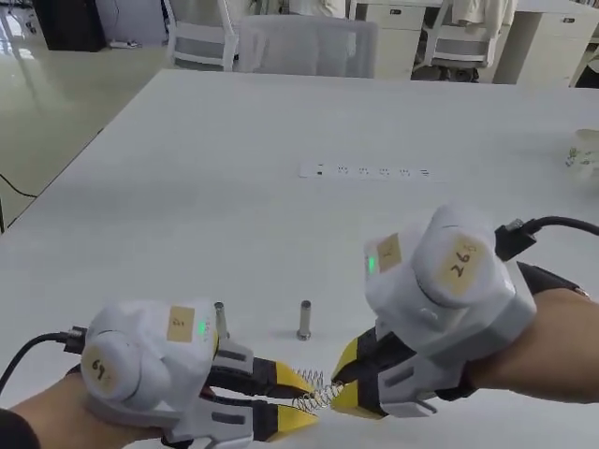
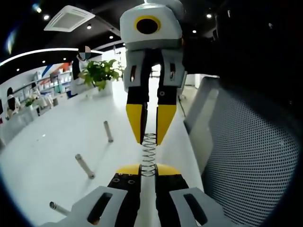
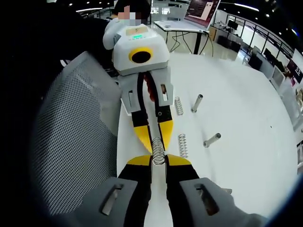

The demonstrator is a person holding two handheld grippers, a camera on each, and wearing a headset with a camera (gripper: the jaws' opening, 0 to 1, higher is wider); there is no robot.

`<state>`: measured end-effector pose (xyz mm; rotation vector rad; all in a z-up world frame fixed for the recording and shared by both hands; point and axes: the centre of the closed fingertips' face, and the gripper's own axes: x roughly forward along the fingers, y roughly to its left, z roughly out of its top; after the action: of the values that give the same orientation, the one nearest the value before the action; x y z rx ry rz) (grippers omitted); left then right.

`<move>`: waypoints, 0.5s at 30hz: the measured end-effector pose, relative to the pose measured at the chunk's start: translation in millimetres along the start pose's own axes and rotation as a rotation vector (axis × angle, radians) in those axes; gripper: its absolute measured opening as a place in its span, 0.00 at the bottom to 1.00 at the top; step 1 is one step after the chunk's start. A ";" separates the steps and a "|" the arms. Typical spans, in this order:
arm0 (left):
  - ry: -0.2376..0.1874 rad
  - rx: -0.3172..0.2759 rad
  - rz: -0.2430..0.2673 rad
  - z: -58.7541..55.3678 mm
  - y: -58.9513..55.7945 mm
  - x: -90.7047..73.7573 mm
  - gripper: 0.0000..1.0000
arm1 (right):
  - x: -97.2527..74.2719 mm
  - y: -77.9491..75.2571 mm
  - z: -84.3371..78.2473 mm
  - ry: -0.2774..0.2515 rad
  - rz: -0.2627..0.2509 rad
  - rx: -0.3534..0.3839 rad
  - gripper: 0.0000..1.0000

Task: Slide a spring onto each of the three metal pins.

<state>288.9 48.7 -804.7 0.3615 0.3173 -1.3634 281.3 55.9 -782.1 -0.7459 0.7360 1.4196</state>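
Two grippers: the left gripper [image 2: 148,170] and right gripper [image 3: 159,161], both white shells with black jaws and yellow tips, are held nose to nose low over the near edge of the big white worktop [image 1: 281,215].
Spring in play: one small coiled steel-wire spring [image 1: 314,393] is strung between the two sets of yellow tips, up off the worktop and just in front of the pins, not on any of them.
Left gripper state: jaws squeezed together on one end of the spring [image 2: 149,153], pretty clear in the left gripper view.
Right gripper state: same deal, jaws pinched on the other end of the spring [image 3: 157,150], going by the right gripper view.
Loose springs: two more loose springs [image 3: 182,144] of the same coiled wire lie flat on the worktop, near the pins but apart from them.
Pins: three short silver metal pins [image 2: 108,131] show in the left gripper view. In the head view one pin [image 1: 304,320] and another pin [image 1: 221,320] stand upright just past the grippers.
Mid worktop: a white power strip [image 1: 365,171] sits flush in the surface, well beyond the pins.
Far end: grey chairs [image 1: 304,45] at the worktop's far edge.
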 end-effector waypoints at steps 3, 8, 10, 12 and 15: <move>-0.003 0.000 -0.001 0.7 -0.1 0.3 0.02 | -0.8 0.5 6.8 -0.016 -0.004 -0.006 0.08; -0.005 -0.001 0.001 0.6 0.4 0.0 0.02 | 0.9 0.4 11.4 -0.025 -0.009 -0.014 0.08; -0.006 -0.001 0.000 0.3 -0.1 0.0 0.02 | 1.2 1.0 13.7 -0.035 -0.007 -0.015 0.08; -0.009 -0.001 -0.001 0.8 -0.7 0.4 0.02 | 1.7 1.7 17.1 -0.054 -0.004 -0.009 0.08; -0.010 0.002 -0.002 1.5 -1.4 0.8 0.02 | 2.7 2.5 19.3 -0.067 0.001 -0.008 0.08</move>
<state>287.7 47.1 -803.8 0.3558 0.3088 -1.3674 278.9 73.2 -773.1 -0.7009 0.6793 1.4422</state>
